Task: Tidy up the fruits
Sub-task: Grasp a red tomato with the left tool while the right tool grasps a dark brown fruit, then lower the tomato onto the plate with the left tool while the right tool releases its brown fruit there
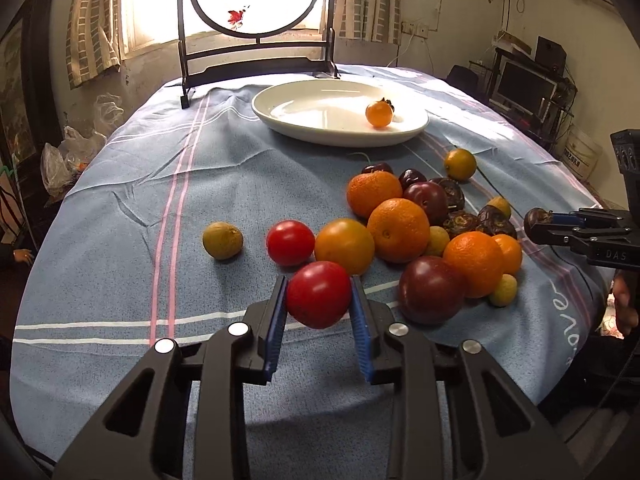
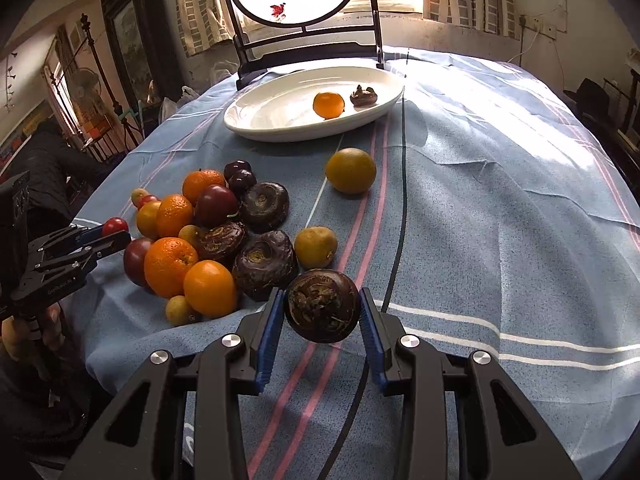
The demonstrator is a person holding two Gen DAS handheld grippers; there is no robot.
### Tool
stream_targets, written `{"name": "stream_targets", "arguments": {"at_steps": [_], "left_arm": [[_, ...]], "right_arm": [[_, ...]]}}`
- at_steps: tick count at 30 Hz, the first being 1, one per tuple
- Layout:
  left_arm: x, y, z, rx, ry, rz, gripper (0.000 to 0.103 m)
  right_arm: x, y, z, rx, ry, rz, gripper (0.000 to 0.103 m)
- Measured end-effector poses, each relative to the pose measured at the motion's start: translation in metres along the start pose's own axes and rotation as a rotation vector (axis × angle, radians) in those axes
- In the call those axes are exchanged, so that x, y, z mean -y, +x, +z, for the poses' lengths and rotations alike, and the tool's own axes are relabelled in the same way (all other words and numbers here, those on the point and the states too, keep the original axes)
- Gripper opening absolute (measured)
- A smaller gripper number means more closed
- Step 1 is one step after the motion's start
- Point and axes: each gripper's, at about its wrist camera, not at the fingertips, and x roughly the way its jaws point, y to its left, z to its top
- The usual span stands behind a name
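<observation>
- Left wrist view: the table (image 1: 120,216), under a blue striped cloth, has open room along its left edge and left half, where only a lone greenish-brown fruit (image 1: 222,240) lies; the fruit pile (image 1: 400,232) crowds the right half toward the near edge.
- At the far edge stands a dark wooden screen (image 1: 256,60), and just in front of it a white oval plate (image 1: 340,114) with one small orange fruit (image 1: 379,113) near its right rim.
- The left gripper (image 1: 319,295) is clamped on a glossy red tomato (image 1: 319,294), both blue pads pressed on its sides, near the table's near edge and just left of the pile.
- At the right edge of this view the right gripper (image 1: 538,224) shows from the side; "DAS" is readable on its body.
- Right wrist view: the right gripper grips a dark brown, rough-skinned water chestnut (image 2: 322,306) between its blue pads, held over the near edge just right of the pile.
- The table's right half is bare cloth, with free room out to the right edge.
- The plate here also holds a dark brown piece (image 2: 363,95) beside the orange fruit.
- Small print on the left gripper's body is too fine to read.
</observation>
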Motion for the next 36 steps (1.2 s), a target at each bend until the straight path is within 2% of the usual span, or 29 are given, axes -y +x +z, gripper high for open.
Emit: {"name": "stream_targets", "arguments": {"at_steps": [4,7,12,19,24,28,30,31,34,36], "left_arm": [[0.002,-0.021,0.009,0.056,-0.001,-0.004,0.029],[0.007,-0.03,0.021,0.091,-0.002,-0.018,0.029],[0.011,-0.021,0.053,0.104,-0.001,-0.041,0.029],[0.008,0.037,0.121,0.082,-0.027,-0.078,0.029],[-0.005,0.099,0.162,0.007,-0.074,-0.053,0.03],[-0.009,0.146,0.177,-0.08,-0.087,-0.041,0.03],[-0.012,0.158,0.181,-0.112,-0.105,-0.043,0.034],[-0.015,0.158,0.183,-0.114,-0.122,-0.033,0.043],[-0.026,0.128,0.186,-0.039,-0.177,-0.062,0.056],[-0.028,0.101,0.181,0.009,-0.167,-0.051,0.058]], "right_arm": [[-0.002,-0.016,0.008,0.049,-0.005,0.046,0.038],[-0.002,-0.027,0.018,0.098,-0.018,0.049,0.038],[0.004,-0.031,0.045,0.131,-0.026,0.039,0.038],[0.018,-0.002,0.125,0.148,0.007,0.065,0.038],[0.02,0.061,0.185,0.087,0.035,0.09,0.038],[0.015,0.112,0.212,0.033,0.051,0.1,0.038],[0.013,0.124,0.219,0.025,0.057,0.1,0.044],[0.012,0.122,0.221,0.041,0.058,0.087,0.052],[0.011,0.101,0.217,0.096,0.052,0.081,0.052],[0.01,0.081,0.204,0.118,0.032,0.067,0.052]]}}
